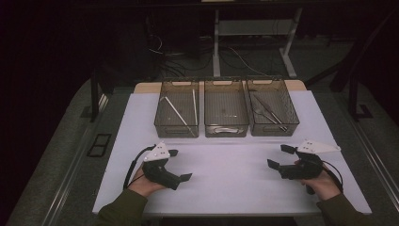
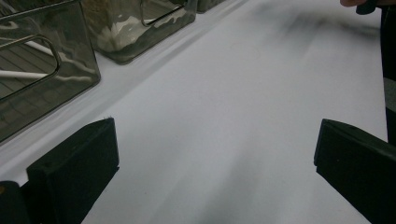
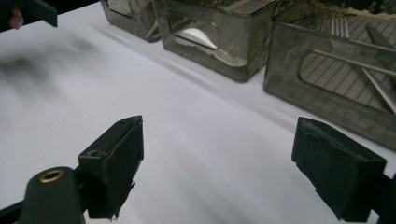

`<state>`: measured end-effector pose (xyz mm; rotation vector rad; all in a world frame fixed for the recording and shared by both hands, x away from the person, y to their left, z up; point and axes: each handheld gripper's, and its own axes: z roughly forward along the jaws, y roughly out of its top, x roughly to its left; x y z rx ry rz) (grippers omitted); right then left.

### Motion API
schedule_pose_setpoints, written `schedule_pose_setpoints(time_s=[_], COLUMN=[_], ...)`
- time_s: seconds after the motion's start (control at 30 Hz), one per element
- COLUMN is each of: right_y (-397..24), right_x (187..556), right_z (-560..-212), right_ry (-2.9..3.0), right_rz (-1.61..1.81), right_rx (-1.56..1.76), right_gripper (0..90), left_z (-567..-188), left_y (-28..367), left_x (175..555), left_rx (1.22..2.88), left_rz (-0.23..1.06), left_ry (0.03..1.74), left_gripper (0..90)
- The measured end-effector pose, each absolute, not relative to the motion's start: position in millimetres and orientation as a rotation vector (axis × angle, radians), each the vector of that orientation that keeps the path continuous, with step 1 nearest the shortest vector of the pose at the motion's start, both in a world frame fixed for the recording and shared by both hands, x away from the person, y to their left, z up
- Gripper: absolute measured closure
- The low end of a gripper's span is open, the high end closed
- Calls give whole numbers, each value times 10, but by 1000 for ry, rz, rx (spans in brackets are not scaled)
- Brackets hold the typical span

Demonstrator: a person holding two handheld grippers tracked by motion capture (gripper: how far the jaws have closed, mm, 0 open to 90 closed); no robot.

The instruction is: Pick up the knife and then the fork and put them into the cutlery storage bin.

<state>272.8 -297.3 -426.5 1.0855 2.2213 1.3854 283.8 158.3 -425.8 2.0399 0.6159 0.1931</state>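
Three smoky clear bins stand side by side at the far middle of the white mat (image 1: 226, 174). The left bin (image 1: 177, 108) holds thin white sticks, the middle bin (image 1: 226, 107) looks nearly bare, and the right bin (image 1: 273, 107) holds dark metal utensils. My left gripper (image 1: 179, 165) rests low over the mat at the near left, jaws wide apart with nothing between them (image 2: 215, 163). At the near right my right gripper (image 1: 281, 156) also stands open and holds nothing (image 3: 217, 163). Both point inward toward each other.
The mat's bare middle lies between the two grippers. Beyond the bins, a desk frame (image 1: 254, 42) and cables sit on the dark floor. Metal rails (image 1: 376, 150) run along both sides of the table.
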Motion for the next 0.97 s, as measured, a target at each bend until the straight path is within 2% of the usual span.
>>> schedule_pose_setpoints(time_s=[0.5, 0.97], right_y=[-2999, -3064], right_x=[2560, 2554], right_z=[-4382, -4410], right_ry=[2243, 2240], right_rz=[1404, 1396], right_rx=[1080, 1105], right_gripper=[167, 167], left_z=[-4258, -4257], left_y=[1575, 1572], left_x=[2830, 2827], left_rx=[2038, 2038], left_rz=[193, 195], left_ry=[614, 613], left_gripper=[0, 0])
